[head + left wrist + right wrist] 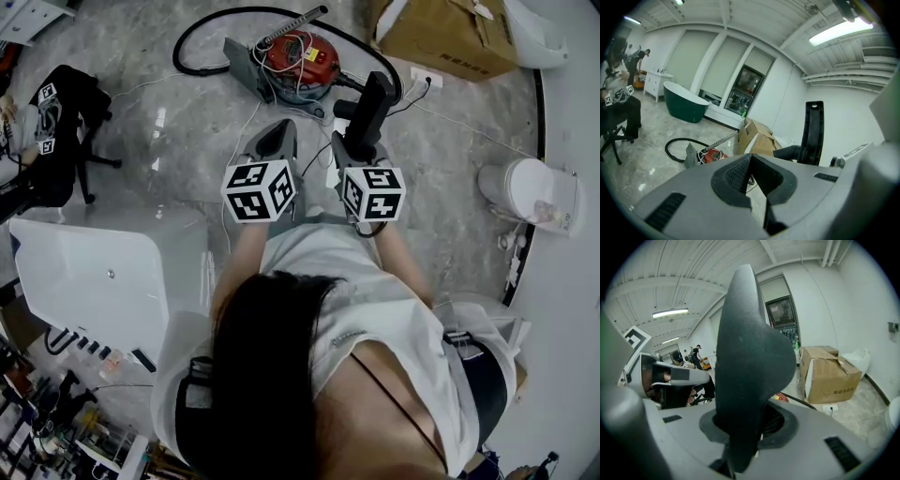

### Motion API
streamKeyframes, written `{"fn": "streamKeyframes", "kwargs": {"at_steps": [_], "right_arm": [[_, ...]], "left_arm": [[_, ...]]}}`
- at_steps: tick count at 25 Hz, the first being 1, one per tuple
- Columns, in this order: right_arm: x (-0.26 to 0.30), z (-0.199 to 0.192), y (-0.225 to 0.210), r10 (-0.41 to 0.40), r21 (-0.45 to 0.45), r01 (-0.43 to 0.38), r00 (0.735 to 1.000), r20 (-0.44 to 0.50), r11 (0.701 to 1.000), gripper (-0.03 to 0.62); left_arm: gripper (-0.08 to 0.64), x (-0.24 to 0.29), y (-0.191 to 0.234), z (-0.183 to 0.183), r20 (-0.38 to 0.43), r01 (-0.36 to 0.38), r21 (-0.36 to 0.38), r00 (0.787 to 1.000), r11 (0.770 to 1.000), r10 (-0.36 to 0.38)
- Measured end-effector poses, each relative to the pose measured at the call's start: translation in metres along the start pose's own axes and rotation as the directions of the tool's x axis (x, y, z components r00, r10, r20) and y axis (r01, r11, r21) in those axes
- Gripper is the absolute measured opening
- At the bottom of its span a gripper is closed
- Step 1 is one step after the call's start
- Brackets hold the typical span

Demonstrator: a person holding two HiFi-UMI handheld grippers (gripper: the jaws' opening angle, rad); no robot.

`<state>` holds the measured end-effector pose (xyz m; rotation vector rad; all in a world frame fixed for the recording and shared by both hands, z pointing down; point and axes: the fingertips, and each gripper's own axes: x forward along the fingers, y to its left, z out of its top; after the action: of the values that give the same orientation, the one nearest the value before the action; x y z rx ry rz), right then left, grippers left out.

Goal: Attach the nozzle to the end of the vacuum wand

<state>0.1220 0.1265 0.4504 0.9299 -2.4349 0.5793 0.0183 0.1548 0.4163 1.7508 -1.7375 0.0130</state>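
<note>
A black nozzle [372,101] stands up out of my right gripper [360,142], whose jaws are shut on its lower part; the same nozzle [750,357] fills the right gripper view. My left gripper [280,131] is beside it on the left, shut and holding nothing, its pads [740,178] pressed together. On the floor ahead lies the red vacuum cleaner [301,58] with a black hose [197,33] looped round it. The metal wand [296,21] rests across the vacuum's top. In the left gripper view the vacuum [711,155] and wand [723,138] show beyond the jaws.
A cardboard box [450,33] stands beyond the vacuum at the right. A white table [94,272] is at my left, and a black office chair [58,131] farther left. A white bin [523,186] stands at the right wall. A green bathtub [684,101] is at the far wall.
</note>
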Motion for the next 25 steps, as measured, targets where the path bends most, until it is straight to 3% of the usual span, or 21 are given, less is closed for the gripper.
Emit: {"fn": "streamKeyframes", "kwargs": {"at_steps": [4, 9, 17, 25], "right_arm": [[0.016, 0.012, -0.001, -0.016, 0.003, 0.016, 1.0, -0.001, 1.0, 0.106], [0.035, 0.03, -0.009, -0.061, 0.008, 0.061, 0.998, -0.005, 0.998, 0.106], [0.064, 0.053, -0.014, -0.117, 0.036, 0.117, 0.993, -0.005, 0.992, 0.106], [0.091, 0.073, -0.019, -0.173, 0.095, 0.172, 0.985, 0.001, 0.981, 0.106]], "left_arm": [[0.002, 0.016, 0.01, 0.012, -0.013, 0.018, 0.006, 1.0, 1.0, -0.018], [0.002, 0.036, 0.019, 0.029, -0.018, 0.03, 0.065, 0.999, 0.997, -0.029], [0.002, 0.063, 0.043, 0.059, -0.018, 0.071, 0.048, 0.997, 0.996, -0.07], [0.002, 0.087, 0.061, 0.084, -0.037, 0.129, 0.078, 0.991, 0.989, -0.126]]}}
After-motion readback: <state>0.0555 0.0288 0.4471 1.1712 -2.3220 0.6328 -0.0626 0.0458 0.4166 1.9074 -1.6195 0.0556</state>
